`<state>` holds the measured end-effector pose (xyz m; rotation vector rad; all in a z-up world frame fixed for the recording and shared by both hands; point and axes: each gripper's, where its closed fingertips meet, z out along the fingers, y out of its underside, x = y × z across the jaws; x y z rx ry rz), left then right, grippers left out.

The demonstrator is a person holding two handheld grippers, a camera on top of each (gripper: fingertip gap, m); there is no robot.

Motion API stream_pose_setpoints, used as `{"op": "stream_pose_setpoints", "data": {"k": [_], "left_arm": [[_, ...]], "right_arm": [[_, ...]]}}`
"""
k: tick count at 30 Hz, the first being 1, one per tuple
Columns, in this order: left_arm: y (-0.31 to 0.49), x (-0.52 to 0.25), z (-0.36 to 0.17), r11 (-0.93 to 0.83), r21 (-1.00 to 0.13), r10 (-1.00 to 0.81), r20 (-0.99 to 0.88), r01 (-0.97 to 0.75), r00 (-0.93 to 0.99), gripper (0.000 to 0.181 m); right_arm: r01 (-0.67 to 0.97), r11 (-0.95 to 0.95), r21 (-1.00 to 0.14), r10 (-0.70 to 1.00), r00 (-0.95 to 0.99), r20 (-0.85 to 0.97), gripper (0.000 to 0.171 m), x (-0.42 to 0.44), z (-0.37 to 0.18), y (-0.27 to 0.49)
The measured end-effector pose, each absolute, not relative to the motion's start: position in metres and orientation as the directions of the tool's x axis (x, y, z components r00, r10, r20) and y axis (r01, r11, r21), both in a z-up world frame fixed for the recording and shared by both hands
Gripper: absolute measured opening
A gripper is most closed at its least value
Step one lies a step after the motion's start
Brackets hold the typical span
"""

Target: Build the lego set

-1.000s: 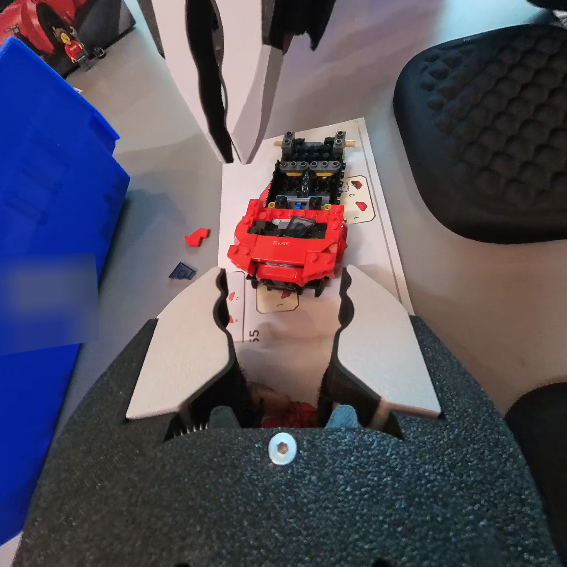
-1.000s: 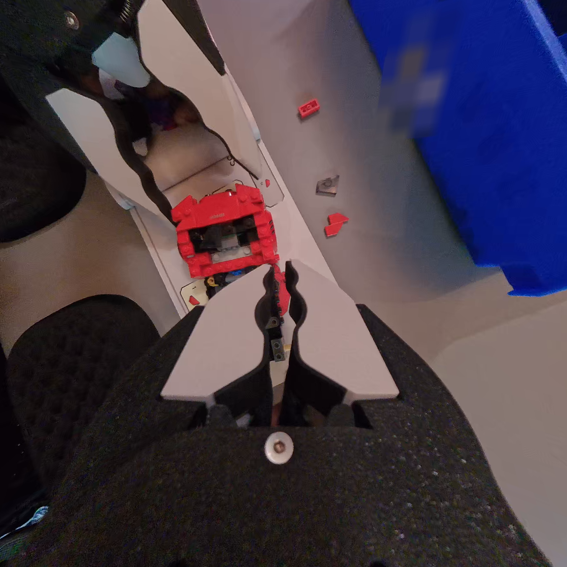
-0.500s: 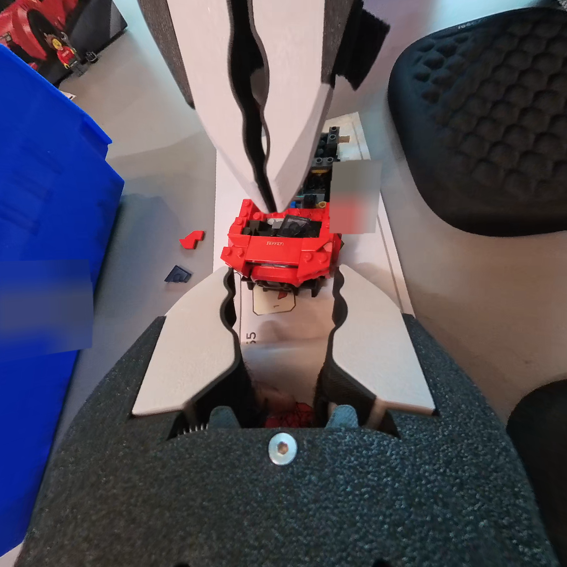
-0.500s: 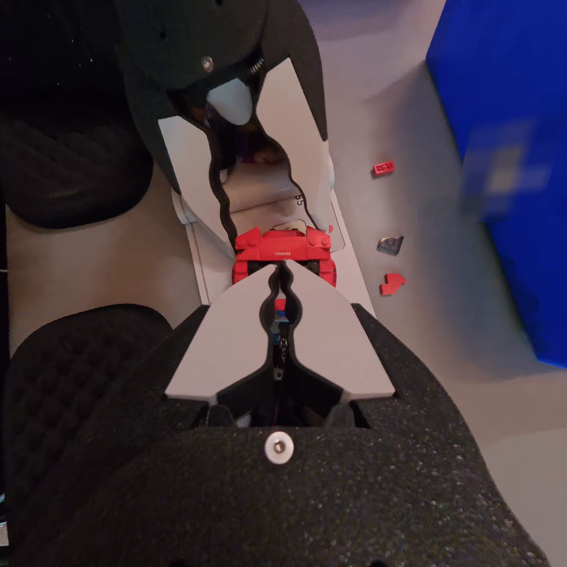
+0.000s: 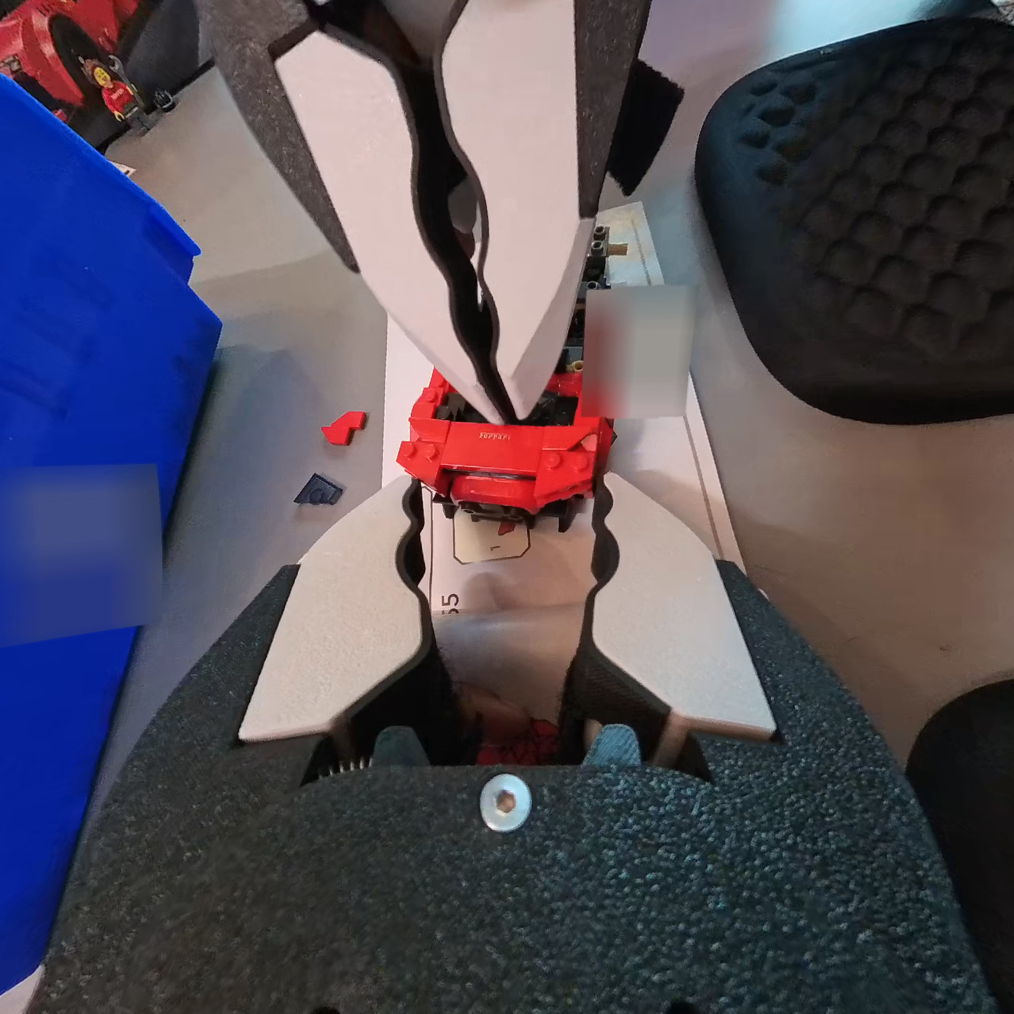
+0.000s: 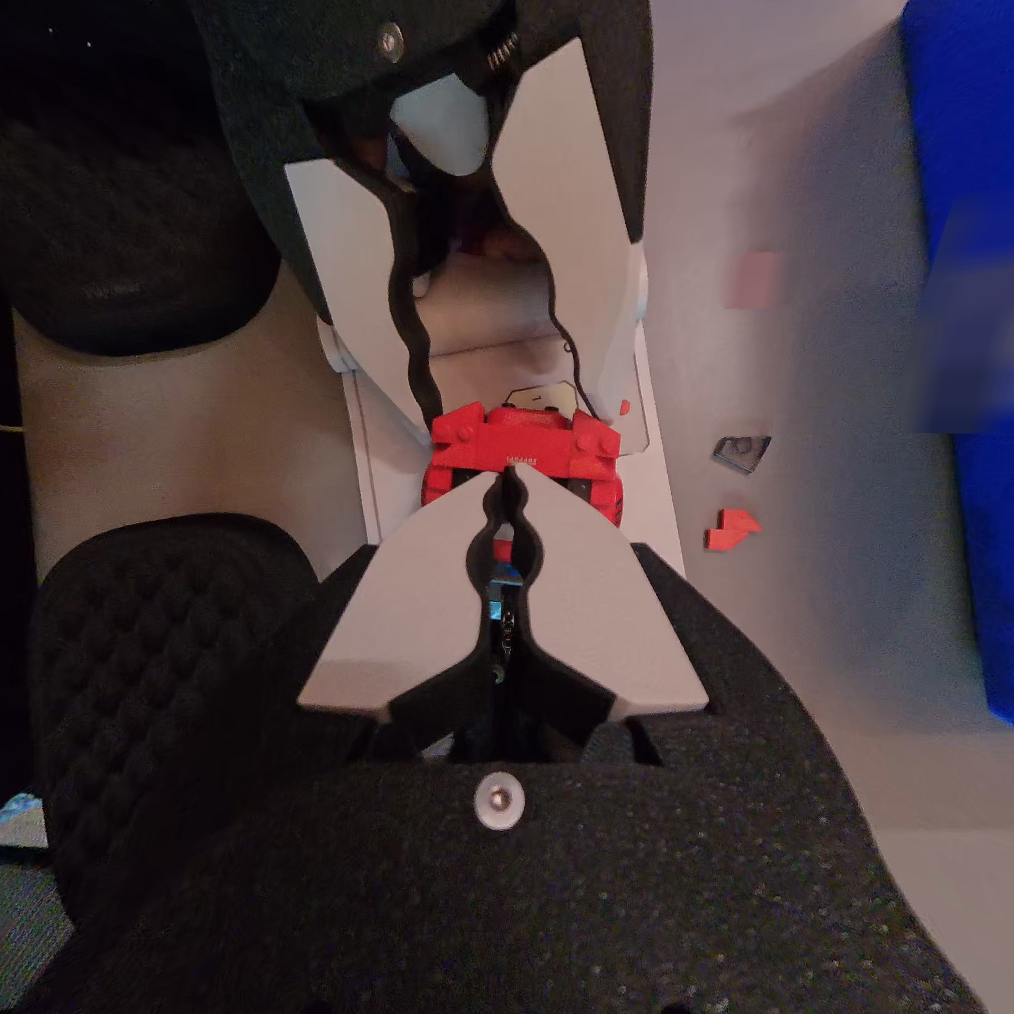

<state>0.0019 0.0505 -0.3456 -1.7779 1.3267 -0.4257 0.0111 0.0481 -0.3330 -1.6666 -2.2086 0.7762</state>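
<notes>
Left wrist view: low, close, facing 12 o'clock along its own fingers at the red brick-built car (image 5: 502,455) on white instruction paper (image 5: 647,477). Right wrist view: opposite end, steeper, equally close. Both share the car (image 6: 524,455), paper, loose red angled brick (image 5: 344,427) (image 6: 732,528).

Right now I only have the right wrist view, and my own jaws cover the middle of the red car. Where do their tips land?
Observer: In the left wrist view the right gripper is shut, its tips down in the black recess just behind the red end panel of the red car.
Operator: Is the other end of the car covered in red too?
Observer: No. What shows past the gripper is bare dark grey chassis, with a tan axle pin sticking out sideways.
</notes>
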Motion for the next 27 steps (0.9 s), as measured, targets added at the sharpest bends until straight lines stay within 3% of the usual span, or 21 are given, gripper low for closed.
{"op": "stream_pose_setpoints", "data": {"k": [6,10,16,27], "left_arm": [[0.050,0.002,-0.346,-0.068,-0.789,-0.901,-0.215,-0.610,0.378,0.059],[0.050,0.002,-0.346,-0.064,-0.789,-0.900,-0.219,-0.612,0.377,0.059],[0.050,0.002,-0.346,-0.061,-0.787,-0.899,-0.224,-0.614,0.376,0.059],[0.050,0.002,-0.346,-0.060,-0.787,-0.900,-0.224,-0.614,0.375,0.059]], "right_arm": [[0.809,0.252,-0.531,0.943,-0.328,-0.052,0.000,0.013,-0.332,0.052],[0.745,0.032,-0.667,0.977,-0.164,-0.136,0.029,0.021,-0.318,0.053],[0.677,-0.052,-0.735,0.998,0.001,-0.070,0.021,0.028,-0.333,0.050],[0.656,-0.018,-0.755,1.000,0.001,-0.023,0.000,0.025,-0.337,0.055]]}}
